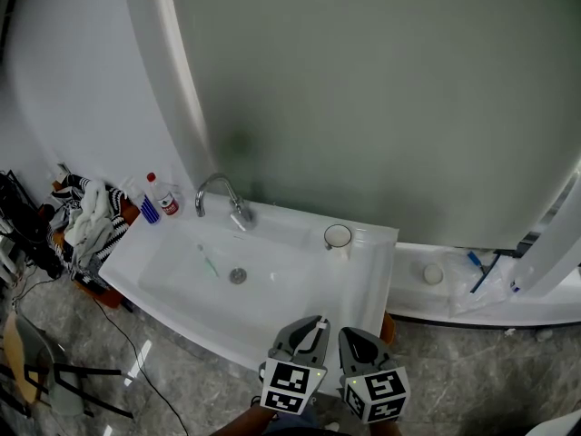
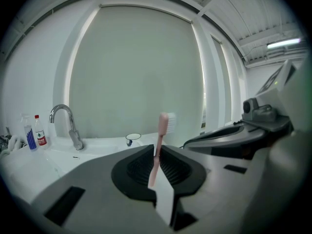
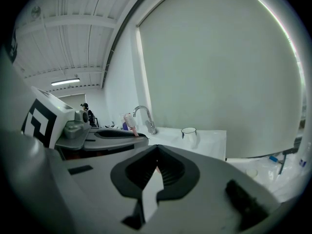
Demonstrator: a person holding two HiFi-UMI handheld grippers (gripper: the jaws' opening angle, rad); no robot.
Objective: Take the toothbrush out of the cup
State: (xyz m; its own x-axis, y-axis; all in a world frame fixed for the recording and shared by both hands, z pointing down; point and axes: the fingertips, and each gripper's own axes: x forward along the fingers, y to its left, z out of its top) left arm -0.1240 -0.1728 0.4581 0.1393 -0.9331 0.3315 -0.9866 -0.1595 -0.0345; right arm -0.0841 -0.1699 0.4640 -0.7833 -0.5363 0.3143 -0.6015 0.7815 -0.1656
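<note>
Toothbrush (image 2: pixel 157 147), pink with white bristles, stands upright clamped in your left gripper (image 2: pixel 157 154), your right gripper (image 3: pixel 156 165) has its jaws together and bare, and the cup (image 1: pixel 338 237) sits empty on the sink (image 1: pixel 361 291).

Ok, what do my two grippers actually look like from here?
The left gripper and right gripper match: smooth light-grey shells tapering forward, with black ribbed pads set in a V-shaped notch. Behind each sits a white cube printed with black square markers. No cables show on them.
</note>
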